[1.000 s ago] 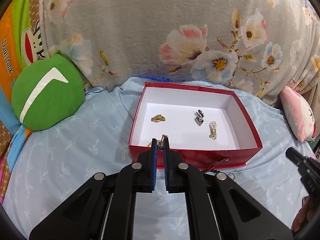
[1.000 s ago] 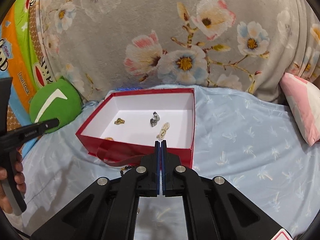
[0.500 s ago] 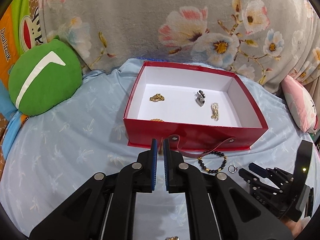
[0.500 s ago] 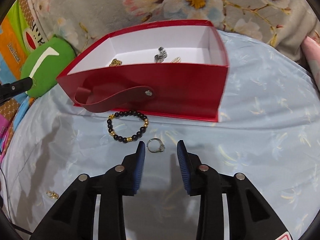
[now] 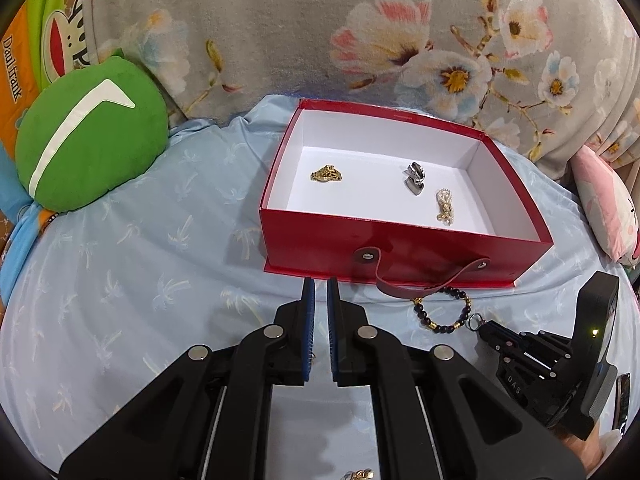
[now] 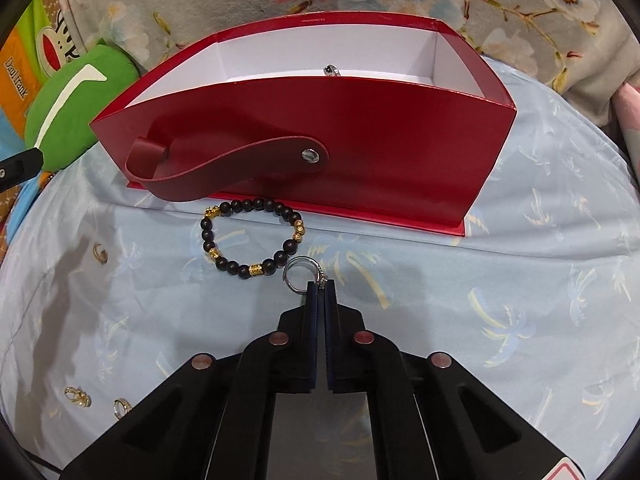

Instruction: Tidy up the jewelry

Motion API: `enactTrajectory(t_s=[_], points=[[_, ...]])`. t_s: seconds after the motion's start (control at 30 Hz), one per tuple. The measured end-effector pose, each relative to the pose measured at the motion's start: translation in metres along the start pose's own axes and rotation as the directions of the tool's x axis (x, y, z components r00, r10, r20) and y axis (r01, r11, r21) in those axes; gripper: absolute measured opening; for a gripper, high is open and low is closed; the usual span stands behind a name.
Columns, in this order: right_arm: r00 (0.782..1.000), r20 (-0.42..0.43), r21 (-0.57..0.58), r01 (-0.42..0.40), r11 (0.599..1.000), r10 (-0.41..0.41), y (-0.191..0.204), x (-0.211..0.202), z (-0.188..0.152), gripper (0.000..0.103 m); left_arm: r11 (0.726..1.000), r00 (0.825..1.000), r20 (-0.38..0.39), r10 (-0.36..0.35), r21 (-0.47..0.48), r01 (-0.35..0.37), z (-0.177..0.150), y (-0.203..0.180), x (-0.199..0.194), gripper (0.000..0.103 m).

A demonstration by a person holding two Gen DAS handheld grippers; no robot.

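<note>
- Risk: right gripper (image 6: 320, 286) pinches the silver ring (image 6: 301, 276) only at its near edge, by the tips; thin hard band could slip or flick out on the lift, I'd guess, then land on the soft blue sheet (image 6: 500, 300) or roll under the strap (image 6: 224, 168).
- Risk: ring touches or sits just beside the bead bracelet (image 6: 252, 238); lifting might drag beads along.
- Right gripper: pads closed together on the ring, near side of the red box (image 6: 360, 132).
- Left gripper (image 5: 319, 288): narrow gap between pads, holds nothing, hovers at the box's near wall.
- Box already holds gold piece (image 5: 326, 174), silver piece (image 5: 415, 178), pale chain (image 5: 444, 206).
- Loose small rings (image 6: 78, 396) left on the sheet, near left.
</note>
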State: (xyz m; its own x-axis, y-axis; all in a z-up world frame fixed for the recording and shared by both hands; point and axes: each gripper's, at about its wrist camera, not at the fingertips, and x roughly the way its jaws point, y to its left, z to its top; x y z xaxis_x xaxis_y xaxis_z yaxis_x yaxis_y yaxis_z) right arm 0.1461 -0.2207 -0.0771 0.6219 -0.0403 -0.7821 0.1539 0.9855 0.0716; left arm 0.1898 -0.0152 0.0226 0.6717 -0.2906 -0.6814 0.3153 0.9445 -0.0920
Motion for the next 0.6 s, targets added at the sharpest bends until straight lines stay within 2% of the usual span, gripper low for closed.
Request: enactTrajectory(t_s=[0.3,0.33,0.37,0.5,0.6], points=[[0.999,0.008,0.014,-0.037,0.999,0.037,-0.004,-0.008,-0.005,0.003,0.998,0.997,-0.081,0.008,-0.06,-0.013,-0.022,0.017,0.019,0.006],[0.999,0.014,0.008,-0.033,0.999,0.033,-0.003,-0.009,-0.005,0.004,0.998,0.996,-0.086,0.012,-0.063,-0.017,-0.024,0.018,0.02,0.007],[0.999,0.016,0.001,-0.029,1.0,0.029,-0.002,-0.01,-0.004,0.01,0.998,0.996,-0.091,0.012,-0.067,-0.018,-0.025,0.019,0.022,0.008],[1.0,0.018,-0.013,-0.013,1.0,0.013,0.003,-0.005,0.0,0.019,0.997,0.995,-0.103,0.015,-0.076,-0.023,-0.032,0.02,0.025,0.025],[1.0,0.011,-0.012,-0.013,1.0,0.013,0.004,0.0,0.0,0.018,0.997,0.994,-0.11,0.017,-0.067,-0.025,-0.035,0.02,0.026,0.035]])
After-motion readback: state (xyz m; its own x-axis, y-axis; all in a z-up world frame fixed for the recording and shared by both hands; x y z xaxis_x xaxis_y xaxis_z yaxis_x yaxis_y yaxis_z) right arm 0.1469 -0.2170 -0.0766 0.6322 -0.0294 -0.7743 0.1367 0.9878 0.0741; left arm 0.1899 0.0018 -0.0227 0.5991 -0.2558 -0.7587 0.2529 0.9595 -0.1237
